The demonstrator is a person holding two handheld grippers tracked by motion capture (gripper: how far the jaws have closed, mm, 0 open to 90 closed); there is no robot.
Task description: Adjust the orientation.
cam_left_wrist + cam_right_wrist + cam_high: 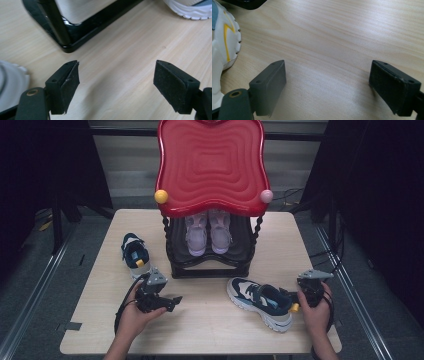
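On the pale wooden surface (210,330) stands a black two-tier shoe rack (210,265) with a glossy red wavy top (211,165), set at the 12 o'clock end in the high view. A yellow knob (161,196) and a pink knob (266,196) sit at the front corners of that top. A pair of lilac sneakers (208,232) rests on the lower shelf, toes toward the person.

A navy and white sneaker (134,254) lies at about 9 o'clock from the rack's base, just beside its left leg. Its mate, a second navy and white sneaker (261,301), lies on the surface at about 5 o'clock from the rack, toe pointing toward 10 o'clock, heel with a yellow tab near the right hand.

The left gripper (172,301) is held at 7 o'clock from the rack, close to the first sneaker but apart from it. In the left gripper view its jaws stand wide apart with only bare wood between them, the rack's corner (67,42) at 12 o'clock.

The right gripper (310,292) sits at the second sneaker's heel. In the right gripper view its jaws also gape wide over bare wood, the sneaker's white sole (224,45) off at 9 o'clock, outside the jaws.
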